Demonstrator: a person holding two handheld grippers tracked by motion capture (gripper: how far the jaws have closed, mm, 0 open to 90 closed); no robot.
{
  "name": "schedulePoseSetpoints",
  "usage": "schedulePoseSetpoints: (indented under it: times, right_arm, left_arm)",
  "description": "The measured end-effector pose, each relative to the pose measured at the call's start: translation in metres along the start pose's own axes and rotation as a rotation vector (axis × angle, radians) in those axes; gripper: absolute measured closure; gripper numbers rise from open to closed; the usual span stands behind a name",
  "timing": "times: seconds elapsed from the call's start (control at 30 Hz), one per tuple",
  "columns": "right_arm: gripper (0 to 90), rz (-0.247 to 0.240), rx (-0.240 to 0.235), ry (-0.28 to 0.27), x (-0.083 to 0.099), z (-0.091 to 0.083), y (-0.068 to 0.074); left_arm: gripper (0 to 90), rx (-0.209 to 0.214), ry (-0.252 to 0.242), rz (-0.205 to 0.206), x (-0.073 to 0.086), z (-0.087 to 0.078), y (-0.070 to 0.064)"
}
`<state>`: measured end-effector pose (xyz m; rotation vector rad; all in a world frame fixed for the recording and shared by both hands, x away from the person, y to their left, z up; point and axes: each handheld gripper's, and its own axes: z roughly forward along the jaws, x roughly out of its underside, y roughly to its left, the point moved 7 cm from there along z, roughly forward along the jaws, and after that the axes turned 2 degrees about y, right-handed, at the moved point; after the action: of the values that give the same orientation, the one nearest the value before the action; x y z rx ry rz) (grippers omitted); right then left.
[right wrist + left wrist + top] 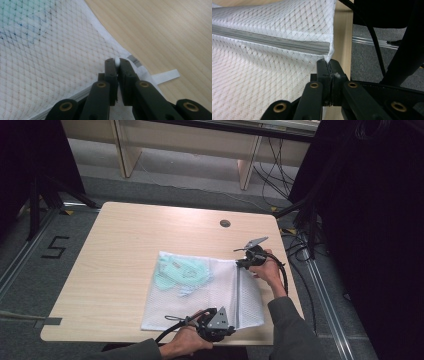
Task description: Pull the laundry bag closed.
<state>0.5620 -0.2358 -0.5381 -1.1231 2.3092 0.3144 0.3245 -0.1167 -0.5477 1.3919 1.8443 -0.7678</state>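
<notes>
Mesh bag (200,292) pinched at opposite ends by both claws

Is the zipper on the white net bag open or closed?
Closed where visible: the zipper on the mesh bag lies flat with no gap. Its far end cannot be told.

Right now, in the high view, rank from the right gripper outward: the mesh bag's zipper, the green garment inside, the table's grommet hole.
From the right gripper:
1. Zipper, directly beside it, running toward the person.
2. Grommet hole, beyond it on the table.
3. Green garment, in the bag's left half.
</notes>
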Motion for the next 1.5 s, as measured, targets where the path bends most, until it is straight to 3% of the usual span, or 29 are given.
schedulePoseSetpoints:
  times: [0.13,0.2,0.33,0.4,0.43,0.53,0.57,0.7,0.77,0.83,0.9,0.97,1.03,1.1,1.13,1.2,1.33,1.37,1.5]
  right_arm:
    - [86.5,-0.005,-0.002,-0.001,-0.001,0.0,0.001]
    - [86.5,0.023,0.031,0.007,-0.001,-0.001,0.0]
    - [86.5,-0.006,0.013,-0.011,-0.003,0.0,0.002]
    - [86.5,-0.003,0.014,-0.01,-0.003,0.0,0.002]
    - [86.4,0.017,0.042,-0.006,-0.003,0.0,0.001]
    - [86.3,0.004,0.014,0.004,-0.003,0.0,0.003]
    - [86.3,-0.001,0.021,-0.013,-0.003,0.002,0.003]
    - [85.2,0.005,0.034,0.004,-0.003,0.002,0.004]
    - [80.9,0.006,0.035,0.001,-0.005,0.001,0.005]
    - [74.6,0.02,0.078,-0.004,-0.006,-0.001,0.002]
    - [74.3,0.044,0.099,-0.011,-0.007,-0.001,0.002]
    - [69.6,0.016,0.064,-0.015,-0.008,-0.006,0.007]
    - [59.8,0.041,0.086,-0.02,-0.009,-0.012,0.013]
    - [58.2,0.037,0.088,-0.028,-0.009,-0.013,0.014]
    - [54.8,0.033,0.082,-0.024,-0.008,-0.019,0.019]
    - [51.8,0.042,0.091,-0.064,-0.01,-0.021,0.022]
    - [50.1,0.076,0.088,-0.06,-0.01,-0.029,0.029]
    - [48.6,0.076,0.07,-0.057,-0.01,-0.036,0.037]
    - [45.2,0.063,0.081,-0.097,-0.011,-0.039,0.048]
  left_arm:
    - [88.3,-0.001,-0.01,-0.01,-0.001,0.001,0.0]
    - [88.3,0.003,-0.013,-0.02,-0.001,0.001,0.001]
    - [88.0,0.009,-0.009,-0.018,-0.002,0.0,0.003]
    - [87.9,0.008,-0.014,-0.021,-0.002,0.0,0.004]
    - [87.7,0.0,0.0,-0.012,-0.001,-0.001,0.006]
    - [87.5,0.006,-0.005,-0.018,-0.001,0.001,0.005]
    - [87.4,0.009,0.002,-0.016,-0.001,0.001,0.005]
    - [84.4,0.019,0.001,-0.022,-0.001,0.001,0.007]
    - [82.0,0.015,0.012,-0.01,-0.001,0.0,0.008]
    - [73.5,0.005,0.008,-0.003,-0.003,-0.001,0.008]
    - [72.1,0.006,-0.001,-0.013,-0.004,-0.002,0.009]
    - [69.4,0.016,-0.012,-0.021,-0.006,-0.005,0.01]
    - [61.9,0.005,-0.016,-0.031,-0.007,-0.011,0.014]
    - [60.2,-0.008,-0.013,-0.026,-0.008,-0.014,0.017]
    - [55.1,-0.019,-0.007,-0.042,-0.008,-0.019,0.021]
    - [53.1,-0.034,-0.012,-0.038,-0.008,-0.022,0.024]
    - [48.7,-0.072,-0.012,-0.062,-0.003,-0.04,0.035]
    - [46.0,-0.087,-0.011,-0.077,0.0,-0.048,0.041]
    - [40.5,-0.118,0.001,-0.111,0.009,-0.062,0.052]
